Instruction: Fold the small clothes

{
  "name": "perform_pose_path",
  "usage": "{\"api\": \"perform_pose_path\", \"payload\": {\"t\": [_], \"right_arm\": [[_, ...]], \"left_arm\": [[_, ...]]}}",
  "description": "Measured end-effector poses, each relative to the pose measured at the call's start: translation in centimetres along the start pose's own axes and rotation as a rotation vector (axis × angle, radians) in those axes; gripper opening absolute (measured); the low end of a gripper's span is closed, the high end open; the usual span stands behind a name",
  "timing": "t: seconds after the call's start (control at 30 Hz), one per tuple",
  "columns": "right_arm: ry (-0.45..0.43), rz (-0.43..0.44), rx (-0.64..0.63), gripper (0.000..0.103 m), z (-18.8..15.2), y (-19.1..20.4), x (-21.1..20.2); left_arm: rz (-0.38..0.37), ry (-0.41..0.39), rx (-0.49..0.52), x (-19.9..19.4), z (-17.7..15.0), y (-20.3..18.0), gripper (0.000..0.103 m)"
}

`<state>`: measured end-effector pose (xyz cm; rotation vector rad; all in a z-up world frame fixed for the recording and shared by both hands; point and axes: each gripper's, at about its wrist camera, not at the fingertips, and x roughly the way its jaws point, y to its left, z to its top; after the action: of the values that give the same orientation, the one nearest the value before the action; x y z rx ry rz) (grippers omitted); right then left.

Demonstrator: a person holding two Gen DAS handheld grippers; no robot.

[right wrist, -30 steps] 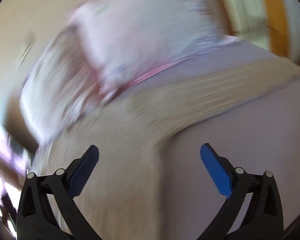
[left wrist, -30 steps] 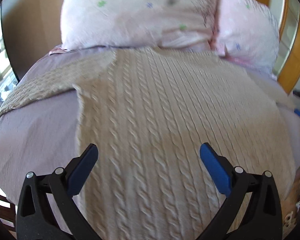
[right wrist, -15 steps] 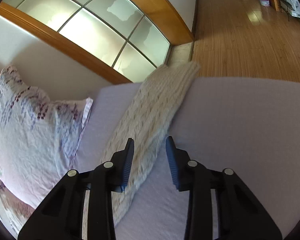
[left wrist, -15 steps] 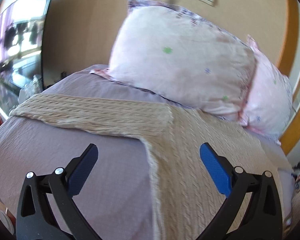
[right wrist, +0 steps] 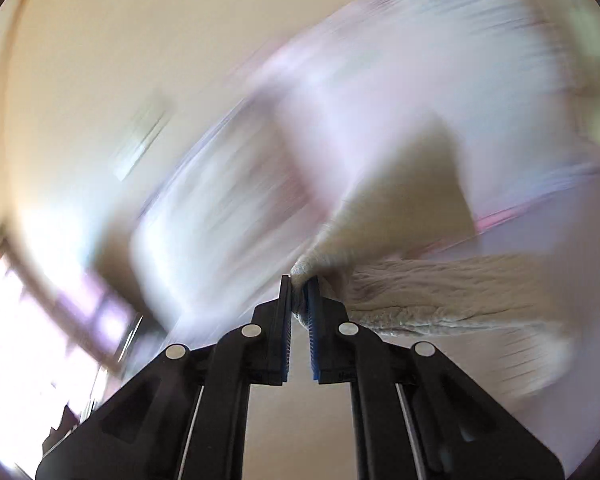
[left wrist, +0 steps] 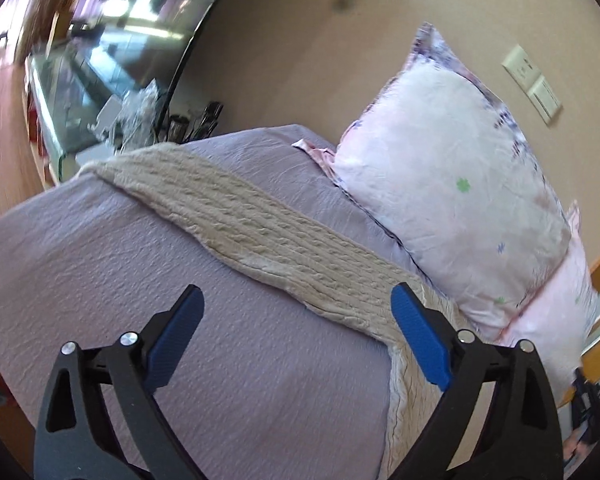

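Observation:
A beige cable-knit sweater lies flat on a lilac bedspread. In the left wrist view its left sleeve stretches out toward the bed's far left edge. My left gripper is open and empty, hovering above the bedspread just short of the sleeve near the armpit. In the right wrist view my right gripper is shut on a bunched edge of the sweater's other sleeve and holds it lifted; that view is heavily motion-blurred.
Two pale pink patterned pillows lean against the beige wall at the head of the bed. A glass-topped side table with clutter stands past the bed's left edge. A wall switch plate is above the pillows.
My left gripper has swung left from the sweater's body to its left sleeve. My right gripper has closed on the right sleeve and is lifting it quickly.

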<state>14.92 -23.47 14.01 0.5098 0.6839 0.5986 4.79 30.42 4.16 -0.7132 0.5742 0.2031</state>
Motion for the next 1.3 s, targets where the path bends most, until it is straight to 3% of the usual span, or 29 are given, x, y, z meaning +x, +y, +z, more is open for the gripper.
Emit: {"api": "perform_pose_path", "payload": {"t": [0.03, 0.07, 0.1, 0.17, 0.37, 0.53, 0.7, 0.73, 0.83, 0.93, 1.0, 1.07, 1.13, 1.17, 1.2, 1.23, 1.3], "right_arm": [[0.052, 0.049, -0.012, 0.014, -0.7, 1.2, 1.5], [0.103, 0.106, -0.023, 0.026, -1.8, 2.6, 3.1], [0.111, 0.128, -0.032, 0.044, -2.4, 3.3, 3.6], [0.072, 0.112, -0.045, 0.065, -2.8, 3.2, 2.9], [-0.01, -0.002, 0.042, 0.07, -2.7, -2.0, -3.6], [-0.07, -0.088, 0.081, 0.075, -3.6, -4.4, -7.4], [-0.091, -0.12, 0.1, 0.077, -4.8, -5.6, -8.4], [-0.09, -0.126, 0.103, 0.077, -5.1, -5.9, -8.4], [-0.09, -0.14, 0.118, 0.077, -5.5, -6.8, -9.0], [-0.104, -0.163, 0.134, 0.077, -5.9, -7.8, -9.8], [-0.115, -0.169, 0.155, 0.077, -6.2, -8.5, -10.4], [-0.121, -0.166, 0.167, 0.077, -6.4, -8.7, -10.8], [-0.12, -0.165, 0.166, 0.077, -6.7, -8.6, -10.8], [-0.113, -0.166, 0.161, 0.077, -6.9, -8.5, -10.8], [-0.105, -0.169, 0.154, 0.077, -7.1, -8.4, -10.9], [-0.096, -0.174, 0.149, 0.077, -7.4, -8.3, -11.1], [-0.084, -0.155, 0.129, 0.077, -8.1, -8.2, -12.6]], "left_arm": [[0.001, 0.0, -0.015, 0.1, 0.1, 0.3, 0.088], [0.004, 0.0, -0.033, 0.2, 0.4, 0.8, 0.085], [0.002, 0.005, -0.058, 0.4, 0.8, 1.5, 0.083], [0.007, 0.016, -0.109, 0.9, 1.4, 2.7, 0.078], [0.022, 0.038, -0.306, 3.0, 4.0, 7.4, 0.068], [0.004, 0.003, -0.501, 4.0, 6.3, 11.8, 0.043], [0.006, -0.009, -0.638, 4.8, 7.3, 14.8, 0.01], [0.021, -0.002, -0.631, 5.0, 7.5, 14.8, 0.008], [0.031, -0.02, -0.474, 4.4, 8.5, 11.1, 0.007], [-0.109, -0.019, -0.234, 3.4, 8.9, 2.8, 0.006], [-0.24, 0.008, -0.044, 2.7, 7.6, -4.8, 0.006], [-0.431, 0.078, 0.157, 2.2, 4.0, -13.6, 0.006], [-0.604, 0.196, 0.323, 2.4, -0.9, -20.5, 0.009], [-0.669, 0.278, 0.413, 2.6, -3.9, -23.6, 0.019], [-0.722, 0.373, 0.51, 2.9, -7.4, -26.6, 0.036], [-0.746, 0.469, 0.602, 3.1, -11.0, -28.7, 0.039], [-0.768, 0.543, 0.691, 2.5, -14.3, -29.5, 0.041]]}}
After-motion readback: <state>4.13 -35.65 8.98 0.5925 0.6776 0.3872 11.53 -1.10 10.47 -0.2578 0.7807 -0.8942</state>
